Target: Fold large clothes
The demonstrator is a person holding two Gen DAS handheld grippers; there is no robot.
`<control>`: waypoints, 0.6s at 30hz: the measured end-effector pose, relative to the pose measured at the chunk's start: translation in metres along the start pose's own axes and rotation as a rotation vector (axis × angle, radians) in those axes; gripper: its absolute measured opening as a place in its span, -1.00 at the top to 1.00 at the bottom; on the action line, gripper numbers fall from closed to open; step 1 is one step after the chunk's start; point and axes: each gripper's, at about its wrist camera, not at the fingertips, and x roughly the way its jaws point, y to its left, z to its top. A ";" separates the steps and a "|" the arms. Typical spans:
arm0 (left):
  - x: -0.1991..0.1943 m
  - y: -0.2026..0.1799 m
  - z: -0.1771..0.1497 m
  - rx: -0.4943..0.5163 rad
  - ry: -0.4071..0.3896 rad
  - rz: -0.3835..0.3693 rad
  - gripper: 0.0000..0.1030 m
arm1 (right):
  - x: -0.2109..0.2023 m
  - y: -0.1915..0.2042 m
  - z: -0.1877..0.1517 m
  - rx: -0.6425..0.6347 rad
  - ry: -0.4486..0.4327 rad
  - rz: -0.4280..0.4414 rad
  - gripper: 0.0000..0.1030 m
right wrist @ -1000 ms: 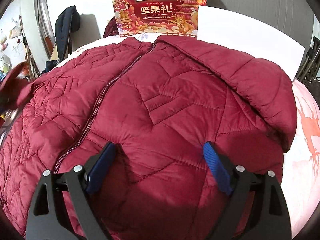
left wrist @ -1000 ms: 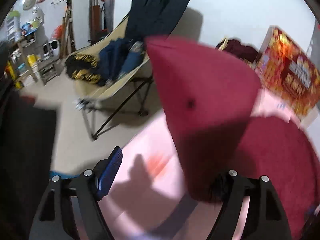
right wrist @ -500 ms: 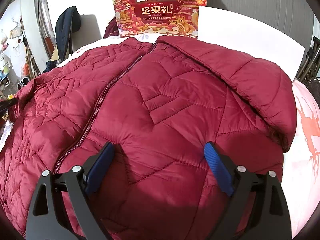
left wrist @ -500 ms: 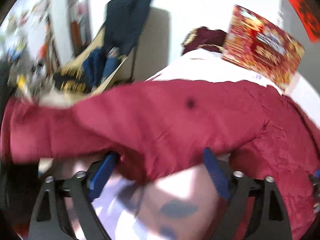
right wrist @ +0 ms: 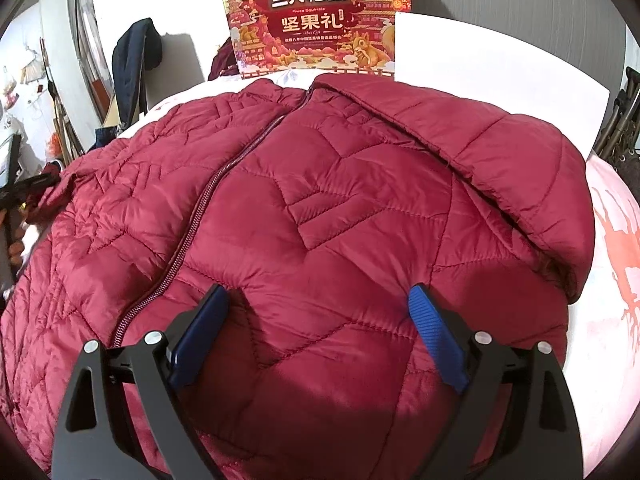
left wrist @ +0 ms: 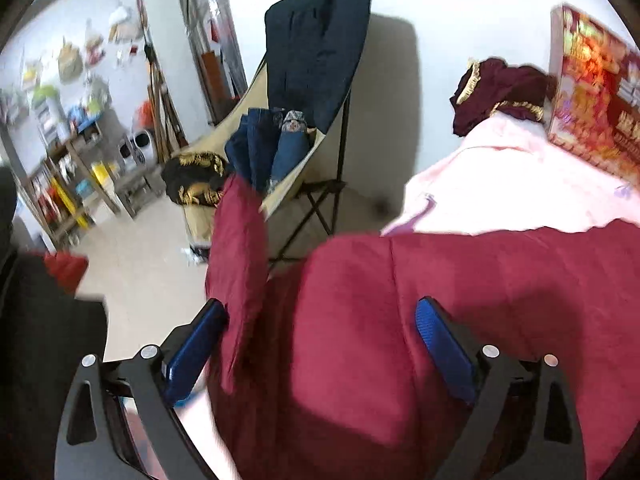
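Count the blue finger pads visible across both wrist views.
4: left gripper shows two pads, right gripper two, all over the red jacket. None seem hidden.

Both wrist views look closely over the red jacket point(right wrist: 320, 220) from opposite sides, sharing the gift box point(right wrist: 316, 20).

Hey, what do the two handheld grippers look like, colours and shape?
Both the left gripper and right gripper match: black angular plastic frames with triangular cut-outs, silver round bolt heads at the pivots, and two ribbed blue pads lining the jaws. No cables or sleeves show.
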 end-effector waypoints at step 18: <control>-0.046 -0.191 -0.038 0.296 0.045 -0.362 -0.90 | 0.061 0.022 0.123 -0.246 0.023 -0.450 -0.73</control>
